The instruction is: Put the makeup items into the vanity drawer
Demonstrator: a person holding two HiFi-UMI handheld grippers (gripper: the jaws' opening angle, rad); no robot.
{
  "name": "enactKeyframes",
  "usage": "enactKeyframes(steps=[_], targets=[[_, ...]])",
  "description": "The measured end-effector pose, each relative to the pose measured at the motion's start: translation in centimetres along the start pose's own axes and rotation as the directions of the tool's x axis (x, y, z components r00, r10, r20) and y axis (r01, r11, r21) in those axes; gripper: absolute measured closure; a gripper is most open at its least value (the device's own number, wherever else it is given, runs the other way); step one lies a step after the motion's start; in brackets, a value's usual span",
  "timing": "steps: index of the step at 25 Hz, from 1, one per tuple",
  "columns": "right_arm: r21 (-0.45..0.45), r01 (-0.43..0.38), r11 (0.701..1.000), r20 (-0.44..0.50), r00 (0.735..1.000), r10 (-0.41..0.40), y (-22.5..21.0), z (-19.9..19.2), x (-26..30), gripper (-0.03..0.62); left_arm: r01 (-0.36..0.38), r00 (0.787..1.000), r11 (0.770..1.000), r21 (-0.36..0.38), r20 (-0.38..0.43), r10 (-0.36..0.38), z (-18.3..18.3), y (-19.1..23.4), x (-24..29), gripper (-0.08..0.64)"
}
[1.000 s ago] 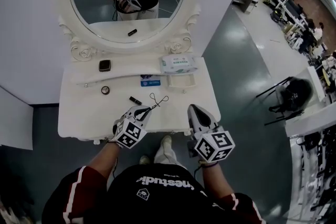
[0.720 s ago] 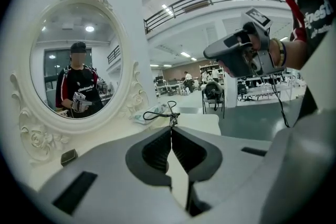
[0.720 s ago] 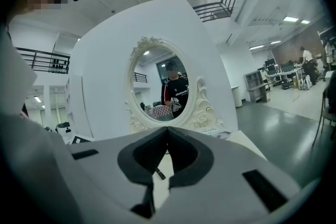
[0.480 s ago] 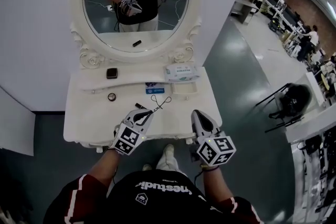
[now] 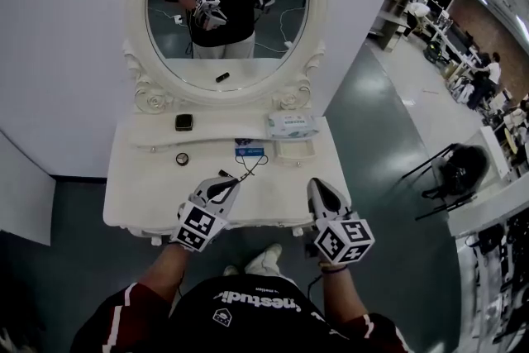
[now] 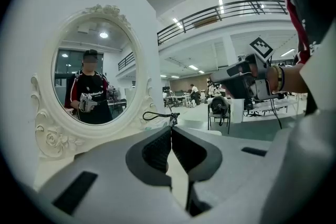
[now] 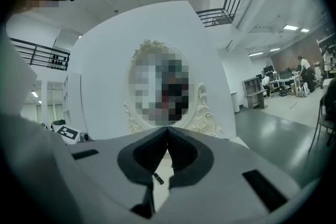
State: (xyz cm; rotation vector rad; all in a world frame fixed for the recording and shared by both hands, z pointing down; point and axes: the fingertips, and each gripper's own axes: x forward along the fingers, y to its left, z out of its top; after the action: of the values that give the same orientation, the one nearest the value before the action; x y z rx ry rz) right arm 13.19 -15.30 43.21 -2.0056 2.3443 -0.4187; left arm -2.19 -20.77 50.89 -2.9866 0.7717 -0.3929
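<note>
My left gripper (image 5: 234,180) hovers over the front of the white vanity table (image 5: 132,194). It is shut on a black wire-handled tool like an eyelash curler (image 5: 252,163), whose loops stick out beyond the tips. In the left gripper view the jaws (image 6: 170,128) meet, with the curler's loops (image 6: 157,115) just past them. My right gripper (image 5: 318,184) is shut and empty at the table's front right edge. In the right gripper view (image 7: 167,128) a small black tube (image 7: 157,178) lies on the tabletop below the jaws.
An oval mirror (image 5: 227,8) stands at the back. On the table are a dark square compact (image 5: 183,122), a round case (image 5: 182,159), a blue item (image 5: 249,150), a wipes pack (image 5: 291,125) and a small white tray (image 5: 296,149). Grey floor lies to the right.
The left gripper has risen from the tabletop with the curler in its jaws. The right gripper has stayed almost where it was. The view has pulled back from the table.
</note>
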Motion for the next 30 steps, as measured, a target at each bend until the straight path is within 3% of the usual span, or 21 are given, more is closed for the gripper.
enactKeyframes(steps=[12, 30], targets=[[-0.004, 0.037, 0.999, 0.004, 0.999, -0.037, -3.7, 1.1, 0.1, 0.589, -0.002, 1.0, 1.0, -0.018, -0.007, 0.001, -0.2, 1.2, 2.8, 0.551], [0.018, 0.025, 1.0, 0.002, 1.0, -0.025, -13.2, 2.9, 1.6, 0.589, 0.036, 0.998, 0.999, -0.003, -0.049, -0.036, 1.6, -1.2, 13.9, 0.551]])
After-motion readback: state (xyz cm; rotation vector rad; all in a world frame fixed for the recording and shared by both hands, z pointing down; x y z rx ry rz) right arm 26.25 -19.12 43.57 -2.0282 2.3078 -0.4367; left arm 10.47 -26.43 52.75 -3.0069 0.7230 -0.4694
